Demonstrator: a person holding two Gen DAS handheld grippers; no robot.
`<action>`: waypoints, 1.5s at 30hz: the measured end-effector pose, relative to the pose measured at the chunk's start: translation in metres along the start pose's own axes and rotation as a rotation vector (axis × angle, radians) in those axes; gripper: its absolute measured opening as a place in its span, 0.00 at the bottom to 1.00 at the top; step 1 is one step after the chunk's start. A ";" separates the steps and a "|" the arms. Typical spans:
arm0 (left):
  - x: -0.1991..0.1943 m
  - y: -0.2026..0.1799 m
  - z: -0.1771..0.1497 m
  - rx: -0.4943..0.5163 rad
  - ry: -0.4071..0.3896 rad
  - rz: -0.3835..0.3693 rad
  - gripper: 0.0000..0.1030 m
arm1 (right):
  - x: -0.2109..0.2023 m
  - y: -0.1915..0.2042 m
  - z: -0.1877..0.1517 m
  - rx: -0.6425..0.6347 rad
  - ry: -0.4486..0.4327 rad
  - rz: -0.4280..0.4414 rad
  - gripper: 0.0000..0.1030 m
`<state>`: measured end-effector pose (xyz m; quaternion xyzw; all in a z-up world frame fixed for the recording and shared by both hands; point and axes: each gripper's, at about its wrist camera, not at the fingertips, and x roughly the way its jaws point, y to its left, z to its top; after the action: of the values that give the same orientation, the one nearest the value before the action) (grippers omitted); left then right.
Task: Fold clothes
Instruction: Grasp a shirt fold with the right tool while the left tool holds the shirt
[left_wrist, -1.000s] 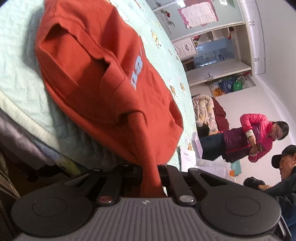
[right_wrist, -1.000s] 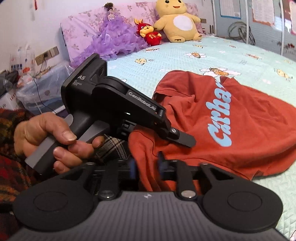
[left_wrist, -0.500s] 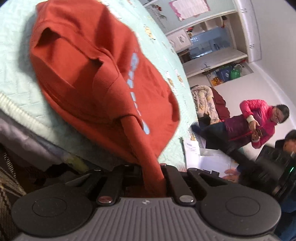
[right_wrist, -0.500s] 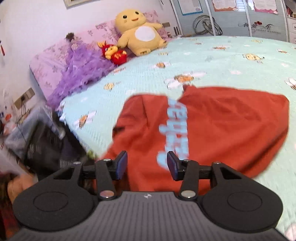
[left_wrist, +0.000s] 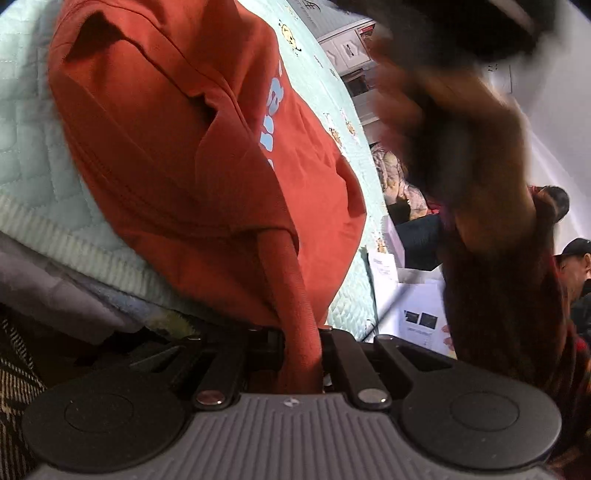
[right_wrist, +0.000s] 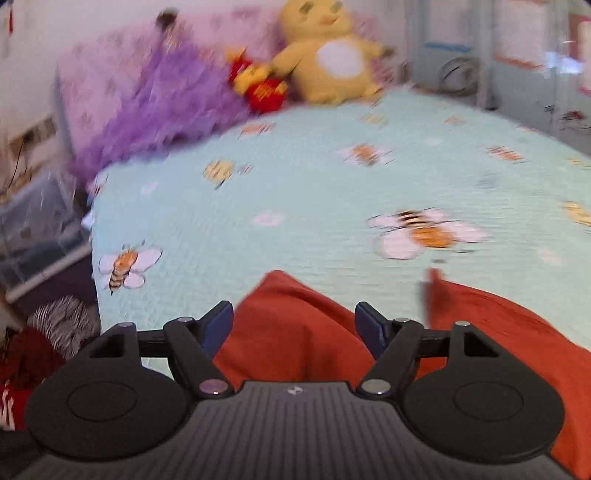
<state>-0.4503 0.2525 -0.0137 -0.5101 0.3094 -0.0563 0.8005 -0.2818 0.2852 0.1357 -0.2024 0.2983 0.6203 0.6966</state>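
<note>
Pale mint quilted bedding (left_wrist: 33, 147) fills the left wrist view, its ribbed edge running along the side of the bed, and one orange-red shirt (left_wrist: 177, 122) with light blue lettering lies on it, hanging over that edge. The shirt's long axis runs from the gripper up and away across the bed, and a narrow twisted strip of its cloth leads straight down into the left gripper (left_wrist: 301, 354), whose two fingers are closed tight on that strip. One blurred hand (left_wrist: 461, 140) with a dark red sleeve crosses the right side of the view, gripping a dark object, and two people show at the far right edge, one wearing a dark cap. Over in the right wrist view the same bedding (right_wrist: 314, 192), printed with bees, stretches toward one yellow plush toy (right_wrist: 332, 62), one small red plush toy (right_wrist: 258, 85) and a purple frilly heap (right_wrist: 162, 96) at the head of the bed. The right gripper (right_wrist: 293, 325) hangs above the near part of the shirt (right_wrist: 295, 332) with its two blue-padded fingers spread wide apart, holding nothing.
</note>
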 end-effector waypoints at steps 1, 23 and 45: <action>-0.001 0.001 0.000 -0.001 0.002 -0.001 0.03 | 0.013 0.002 -0.002 -0.012 0.033 -0.002 0.71; -0.127 -0.131 0.087 0.428 -0.575 0.167 0.03 | -0.229 -0.036 0.051 0.017 -0.516 -0.446 0.18; -0.139 -0.293 0.148 0.791 -0.789 0.255 0.03 | -0.379 -0.056 0.000 0.116 -0.779 -0.628 0.26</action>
<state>-0.4139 0.2859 0.3390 -0.1128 0.0018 0.1239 0.9859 -0.2460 -0.0048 0.3839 0.0032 -0.0250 0.3927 0.9193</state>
